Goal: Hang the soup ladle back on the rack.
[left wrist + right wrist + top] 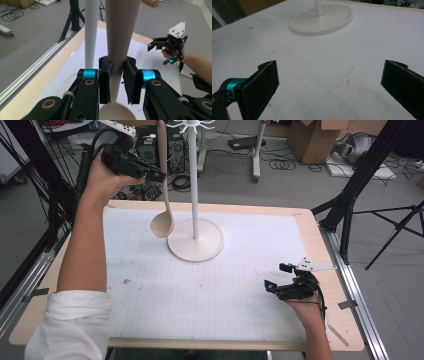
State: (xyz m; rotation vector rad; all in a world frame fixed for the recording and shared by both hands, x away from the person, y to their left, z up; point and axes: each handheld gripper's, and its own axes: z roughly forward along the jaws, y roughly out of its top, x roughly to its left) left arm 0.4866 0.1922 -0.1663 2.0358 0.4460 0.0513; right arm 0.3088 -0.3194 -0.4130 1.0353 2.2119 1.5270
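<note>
Two grippers work over the white gridded mat [210, 295] in the high view. The left gripper [159, 175] is raised at the far left corner of the table [327, 265], its jaws clamped on the handle of a beige ladle [164, 195] that hangs upright, bowl down, just left of the pole of the white hook stand [195, 220]. The ladle's bowl sits just above the mat, close beside the stand's round base. The right gripper [278, 276] rests low near the table's right edge, well apart from the stand, jaws spread.

In the left gripper view, the left gripper [117, 82] presses both black pads against the ladle [120, 45] handle, the bowl showing below the jaws. The stand [91, 32] pole rises just beside the handle on the left. The right gripper [158, 53] shows farther off, held by a hand, jaws apart.

In the right gripper view, the right gripper [329, 85] has its jaws wide with only mat [317, 75] between them; the stand [322, 18] base lies ahead.
</note>
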